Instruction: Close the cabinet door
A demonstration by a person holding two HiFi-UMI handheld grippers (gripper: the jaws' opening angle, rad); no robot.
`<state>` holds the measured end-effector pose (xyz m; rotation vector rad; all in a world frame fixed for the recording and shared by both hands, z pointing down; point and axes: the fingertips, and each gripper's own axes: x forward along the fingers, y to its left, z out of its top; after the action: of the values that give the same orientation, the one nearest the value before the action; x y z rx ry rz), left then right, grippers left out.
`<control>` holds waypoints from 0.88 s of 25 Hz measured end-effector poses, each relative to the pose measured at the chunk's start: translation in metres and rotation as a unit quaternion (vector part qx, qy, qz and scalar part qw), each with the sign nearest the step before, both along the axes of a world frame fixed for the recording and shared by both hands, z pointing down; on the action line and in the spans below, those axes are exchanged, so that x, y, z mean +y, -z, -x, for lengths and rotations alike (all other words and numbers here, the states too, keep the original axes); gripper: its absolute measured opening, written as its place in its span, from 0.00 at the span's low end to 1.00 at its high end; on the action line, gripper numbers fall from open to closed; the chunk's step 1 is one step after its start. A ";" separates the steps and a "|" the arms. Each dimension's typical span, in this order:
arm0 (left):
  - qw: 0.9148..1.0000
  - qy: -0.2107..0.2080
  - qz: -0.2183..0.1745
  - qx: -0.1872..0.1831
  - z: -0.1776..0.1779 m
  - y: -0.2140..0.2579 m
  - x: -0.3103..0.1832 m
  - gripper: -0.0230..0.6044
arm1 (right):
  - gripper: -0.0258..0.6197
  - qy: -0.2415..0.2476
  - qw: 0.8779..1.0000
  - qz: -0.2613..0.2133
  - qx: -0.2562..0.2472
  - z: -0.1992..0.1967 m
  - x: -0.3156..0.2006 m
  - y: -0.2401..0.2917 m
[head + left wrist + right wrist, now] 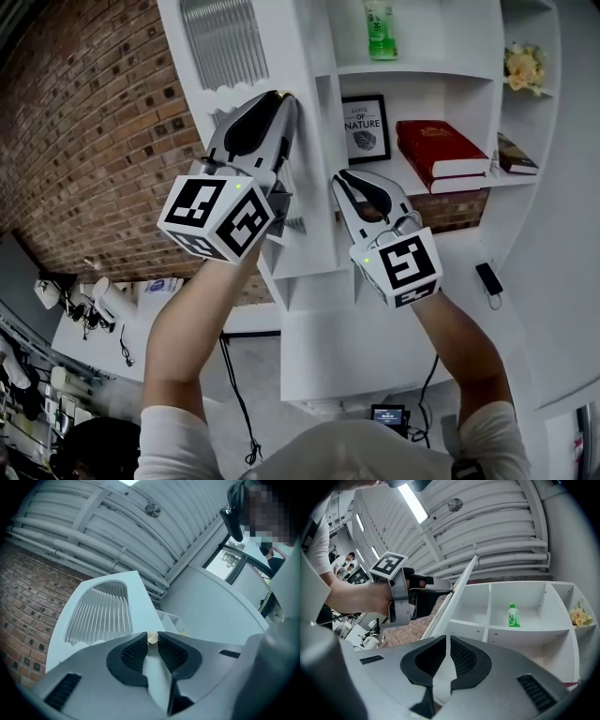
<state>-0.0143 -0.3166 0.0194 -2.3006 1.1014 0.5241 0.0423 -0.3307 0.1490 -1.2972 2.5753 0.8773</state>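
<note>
The white cabinet door (225,42) with a ribbed glass panel stands open, swung out from the white shelf unit (412,70). My left gripper (286,98) is at the door's free edge, shut on a small brass knob (152,638) that sits between its fingertips. The ribbed panel (101,611) fills the left gripper view just beyond the jaws. My right gripper (342,176) hangs lower, beside the unit's upright divider, with its jaws together and nothing between them. In the right gripper view the door's edge (457,597) shows side-on, with the left gripper (449,590) on it.
On the shelves are a green bottle (380,28), a framed print (364,128), a red book (436,148), another book (516,155) and yellow flowers (525,66). A brick wall (84,141) lies behind the door. A phone (489,278) on a cable hangs at the right.
</note>
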 end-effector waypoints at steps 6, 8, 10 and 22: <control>1.000 0.017 0.002 -0.004 -0.014 0.000 -0.019 0.15 | 0.09 0.003 1.000 0.007 0.004 -0.012 -0.015 -0.005; 1.000 0.022 0.003 -0.005 -0.018 0.000 -0.026 0.15 | 0.09 0.004 1.000 0.007 0.008 -0.016 -0.020 -0.007; 1.000 0.028 0.003 -0.007 -0.022 0.001 -0.032 0.15 | 0.09 0.004 1.000 0.009 0.011 -0.020 -0.025 -0.009; 0.998 0.057 0.010 -0.018 -0.040 0.001 -0.069 0.15 | 0.09 0.011 1.000 0.023 0.011 -0.047 -0.050 -0.021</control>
<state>0.0261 -0.3855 0.0189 -2.2387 1.2161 0.4270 0.0891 -0.3809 0.1696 -1.2748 2.6357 0.8379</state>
